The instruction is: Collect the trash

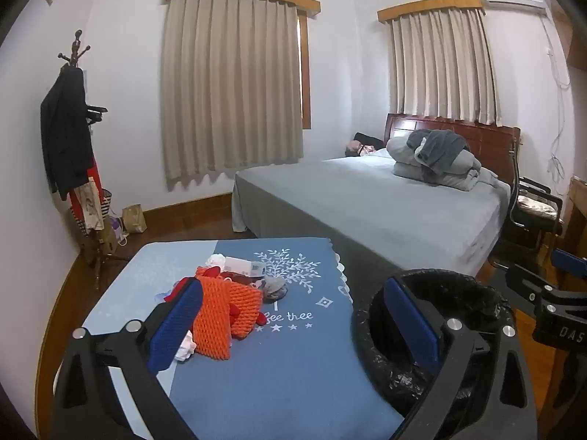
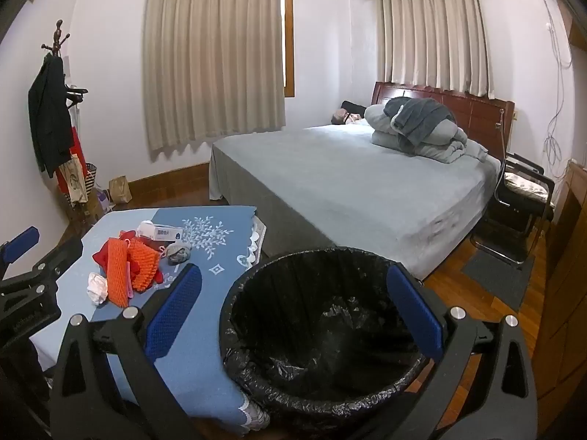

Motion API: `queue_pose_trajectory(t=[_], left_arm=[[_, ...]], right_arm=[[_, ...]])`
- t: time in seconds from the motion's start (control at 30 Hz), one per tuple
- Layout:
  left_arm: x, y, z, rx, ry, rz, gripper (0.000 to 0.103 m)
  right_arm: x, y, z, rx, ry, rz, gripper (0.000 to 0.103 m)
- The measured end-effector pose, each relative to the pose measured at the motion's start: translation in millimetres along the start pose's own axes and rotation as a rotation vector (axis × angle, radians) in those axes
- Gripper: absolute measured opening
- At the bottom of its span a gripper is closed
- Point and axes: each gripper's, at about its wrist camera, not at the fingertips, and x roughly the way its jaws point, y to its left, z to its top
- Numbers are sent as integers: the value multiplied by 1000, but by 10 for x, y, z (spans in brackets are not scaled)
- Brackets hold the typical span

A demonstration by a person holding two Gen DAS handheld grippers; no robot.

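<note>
Sitting beside the table (image 2: 205, 366), the bin (image 2: 323, 333) (black-lined) holds no visible trash.

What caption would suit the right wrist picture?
Open right gripper above a black-lined bin, trash pile waiting on the blue table beside it.

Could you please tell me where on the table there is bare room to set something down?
The near half of the blue tablecloth, between the orange netting and the bin, is bare. So is the pale strip along the left edge. The far middle is crowded: netting, white box, crumpled tissue and grey wad.
</note>
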Motion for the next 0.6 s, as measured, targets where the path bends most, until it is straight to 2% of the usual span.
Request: queue_pose_trajectory(t=[0.6], left_arm=[[17,40,-42,0,1,2,97]], right_arm=[[36,-1,-33,5,5,1,98]])
